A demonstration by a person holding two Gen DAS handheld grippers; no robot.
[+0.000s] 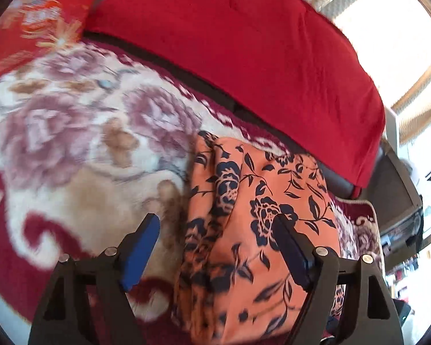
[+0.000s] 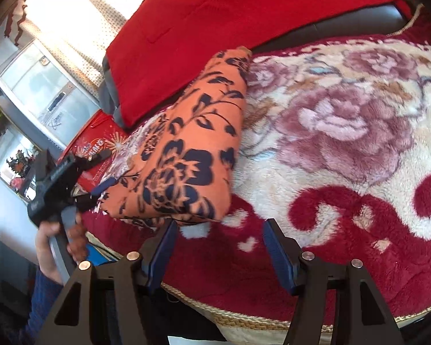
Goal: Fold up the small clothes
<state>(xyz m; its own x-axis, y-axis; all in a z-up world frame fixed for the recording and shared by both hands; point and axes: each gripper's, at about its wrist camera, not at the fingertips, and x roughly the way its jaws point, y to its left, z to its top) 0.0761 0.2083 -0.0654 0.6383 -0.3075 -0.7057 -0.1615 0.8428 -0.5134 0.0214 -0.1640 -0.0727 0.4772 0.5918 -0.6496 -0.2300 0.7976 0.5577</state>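
Left wrist: left tool [image 1: 217, 225] released over garment's [image 1: 261, 201] edge; right tool [image 2: 218, 230] released, blanket [image 2: 344, 143] roomy.

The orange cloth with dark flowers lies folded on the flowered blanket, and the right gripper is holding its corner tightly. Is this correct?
Not quite. The right gripper is open and holds nothing; the right wrist view shows its jaws apart beside the orange cloth. The cloth does lie folded on the flowered blanket.

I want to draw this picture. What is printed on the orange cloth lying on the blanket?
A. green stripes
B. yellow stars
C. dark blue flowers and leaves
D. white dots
C: the orange cloth is covered in dark blue flowers and leafy stems, plain in both wrist views as it lies on the flowered blanket.
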